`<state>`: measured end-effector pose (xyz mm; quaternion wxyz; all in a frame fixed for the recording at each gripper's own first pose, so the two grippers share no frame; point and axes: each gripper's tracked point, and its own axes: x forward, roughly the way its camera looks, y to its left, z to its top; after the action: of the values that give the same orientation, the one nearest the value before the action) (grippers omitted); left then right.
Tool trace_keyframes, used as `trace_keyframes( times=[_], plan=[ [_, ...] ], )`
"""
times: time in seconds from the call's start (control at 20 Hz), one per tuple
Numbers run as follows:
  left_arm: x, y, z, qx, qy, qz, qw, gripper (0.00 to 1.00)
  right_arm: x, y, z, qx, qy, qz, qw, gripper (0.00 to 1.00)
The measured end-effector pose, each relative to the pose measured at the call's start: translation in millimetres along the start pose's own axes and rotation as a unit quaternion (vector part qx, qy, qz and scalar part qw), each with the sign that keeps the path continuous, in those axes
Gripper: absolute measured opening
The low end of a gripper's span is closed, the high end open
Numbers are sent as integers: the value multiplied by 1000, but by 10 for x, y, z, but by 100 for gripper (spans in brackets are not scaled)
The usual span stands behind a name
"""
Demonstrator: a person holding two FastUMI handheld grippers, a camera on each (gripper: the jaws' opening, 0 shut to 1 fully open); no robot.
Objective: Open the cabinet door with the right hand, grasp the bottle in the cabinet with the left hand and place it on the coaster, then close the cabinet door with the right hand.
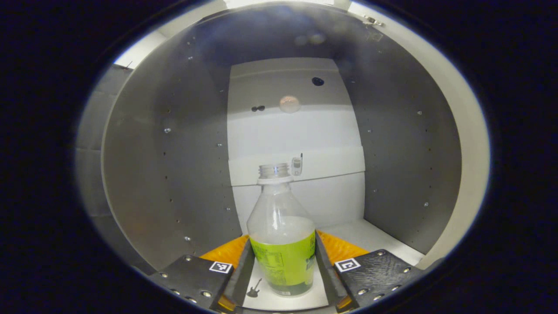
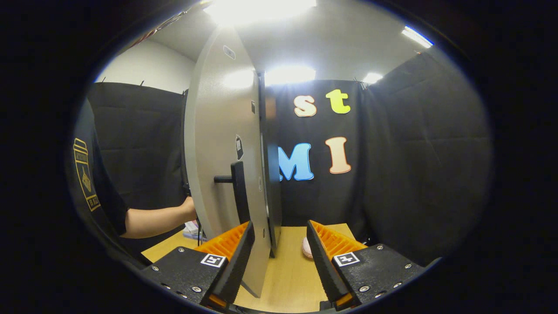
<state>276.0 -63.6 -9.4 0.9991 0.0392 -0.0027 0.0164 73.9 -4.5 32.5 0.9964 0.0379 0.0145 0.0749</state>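
A clear, uncapped bottle [image 1: 282, 257] with a green label stands on the white floor of the cabinet [image 1: 392, 165], deep between the fingers of my left gripper [image 1: 282, 237]. The jaws are open, with a finger on each side of the bottle and a small gap at its base. In the right gripper view the grey cabinet door [image 2: 220, 144] is swung open, its edge towards me. My right gripper [image 2: 280, 226] is open, with the door's lower edge between its fingers, close to the left finger. The black door handle [image 2: 239, 192] is just above. A pink coaster [image 2: 306, 248] lies on the wooden table, partly hidden by the right finger.
The cabinet's grey side walls [image 1: 174, 174] close in on both sides of the left gripper, with the white back panel [image 1: 296, 131] behind the bottle. A person's forearm [image 2: 152, 221] reaches behind the door. The wooden table [image 2: 292, 270] runs to the black cloth wall.
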Motion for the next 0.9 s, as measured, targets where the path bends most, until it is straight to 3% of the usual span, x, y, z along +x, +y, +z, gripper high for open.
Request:
trace_keyframes(
  times=[0.05,0.1,0.15,0.3,0.35,0.5,0.65,0.7,0.75,0.9],
  plan=[
    [-40,-1,-1,-2,3,0,1000,62,4,-28,16,6,-4,-3,1000,75],
    [-67,-14,3,-8,4,-5,1000,63,18,-61,28,10,-6,-7,1000,75],
    [-118,-23,-1,-12,6,-7,1000,70,25,-93,33,11,-7,-8,1000,75],
    [-223,-21,63,-9,7,-7,1000,70,17,-193,7,-2,-6,-7,1000,75],
    [-301,-29,105,-3,5,-6,1000,77,18,-232,6,-11,-7,-4,1000,75],
    [-549,-47,259,14,-3,5,1000,77,76,-331,-107,-30,-1,28,999,75],
    [-832,-39,420,15,-13,26,999,63,183,-449,-223,-44,12,74,996,75],
    [-927,-27,465,17,-13,36,999,63,243,-526,-274,-47,16,85,995,75],
    [-1024,-13,483,17,-12,45,999,77,307,-592,-322,-50,19,95,994,75],
    [-1400,70,559,25,-14,80,996,77,592,-1033,-584,-66,27,81,994,75]
  ],
)
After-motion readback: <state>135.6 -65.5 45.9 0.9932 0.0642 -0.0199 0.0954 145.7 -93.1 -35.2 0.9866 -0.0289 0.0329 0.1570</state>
